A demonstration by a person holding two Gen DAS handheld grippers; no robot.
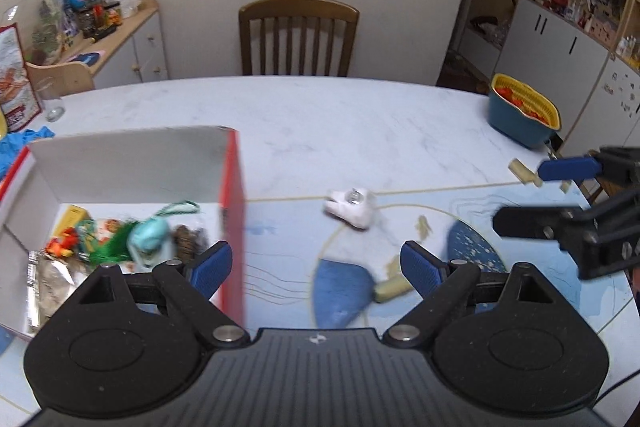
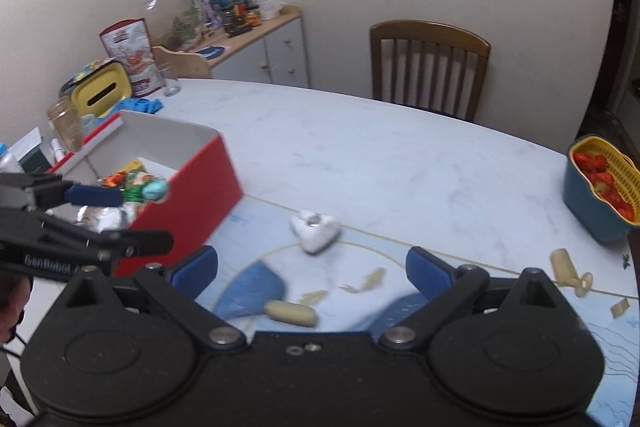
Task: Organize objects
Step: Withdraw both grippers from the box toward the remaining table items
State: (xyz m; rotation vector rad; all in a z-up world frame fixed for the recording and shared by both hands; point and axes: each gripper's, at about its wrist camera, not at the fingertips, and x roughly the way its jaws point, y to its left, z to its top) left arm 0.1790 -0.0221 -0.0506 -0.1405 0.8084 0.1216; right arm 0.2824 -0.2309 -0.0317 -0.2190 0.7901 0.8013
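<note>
Here, both tools (image 1: pixel 316 267) (image 2: pixel 312 273) agape, empty, red box (image 1: pixel 234 227) edge near left tool, possibly touching.

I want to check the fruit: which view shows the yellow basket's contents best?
The right wrist view: it looks down into the yellow basket, showing red strawberries. The left wrist view shows it farther off, its red contents blurred.

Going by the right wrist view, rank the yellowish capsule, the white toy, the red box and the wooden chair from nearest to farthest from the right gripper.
1. Yellowish capsule: on the mat, just ahead of the right gripper, between its fingers.
2. White toy: farther out, centre of the table.
3. Red box: to the left; too close to the toy to rank firmly.
4. Wooden chair: beyond the table's far edge.
</note>
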